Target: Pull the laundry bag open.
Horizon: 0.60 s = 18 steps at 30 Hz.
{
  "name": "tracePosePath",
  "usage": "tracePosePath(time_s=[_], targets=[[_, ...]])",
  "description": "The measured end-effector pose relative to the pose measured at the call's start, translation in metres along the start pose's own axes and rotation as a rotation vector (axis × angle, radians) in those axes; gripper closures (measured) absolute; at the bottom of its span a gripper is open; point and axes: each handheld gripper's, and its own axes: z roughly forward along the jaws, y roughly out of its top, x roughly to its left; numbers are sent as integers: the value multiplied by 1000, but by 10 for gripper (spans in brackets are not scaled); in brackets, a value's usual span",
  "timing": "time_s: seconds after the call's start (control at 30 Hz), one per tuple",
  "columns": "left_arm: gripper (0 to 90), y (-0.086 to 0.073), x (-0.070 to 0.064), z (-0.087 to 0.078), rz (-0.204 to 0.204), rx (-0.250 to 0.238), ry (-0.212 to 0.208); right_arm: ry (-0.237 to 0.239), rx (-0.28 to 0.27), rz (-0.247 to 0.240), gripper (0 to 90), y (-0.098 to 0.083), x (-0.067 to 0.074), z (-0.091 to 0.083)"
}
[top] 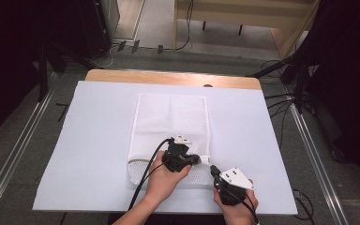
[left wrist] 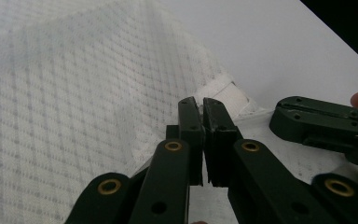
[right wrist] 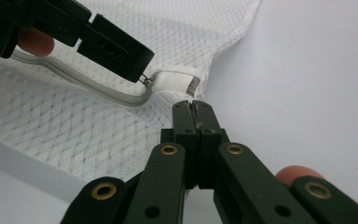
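A white mesh bag (top: 171,122) lies flat on the pale sheet, its zipped end nearest me. At the bag's near right corner sits a white fabric tab (right wrist: 175,79) where the grey zipper (right wrist: 98,91) ends. My left gripper (top: 199,159) reaches in from the left and is shut on the small metal zipper pull (right wrist: 144,80) right at that tab. In its own view the left gripper (left wrist: 201,101) has its jaws pressed together over the mesh. My right gripper (right wrist: 193,105) is shut on the bag's edge just below the tab, a finger's width from the left gripper (right wrist: 121,51).
The pale sheet (top: 98,140) covers a wooden table (top: 168,77) and leaves wide bare margins left and right of the bag. Cables trail from both grippers toward the near edge. Dark stands and floor rails flank the table.
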Motion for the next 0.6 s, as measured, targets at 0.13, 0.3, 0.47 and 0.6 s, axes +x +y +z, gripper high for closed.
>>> tracePosePath(time_s=[0.13,0.3,0.47,0.6], targets=[[884,-2,0,-2,14,-6,7,-5,-1,-10,900,0,3,0],[884,-4,-4,-3,40,-20,32,-7,-9,-8,900,2,4,-3],[884,-6,-5,-6,45,-31,26,-6,-44,13,900,6,1,-10],[884,-8,-5,-8,60,-35,38,-12,-62,-7,900,6,6,-12]])
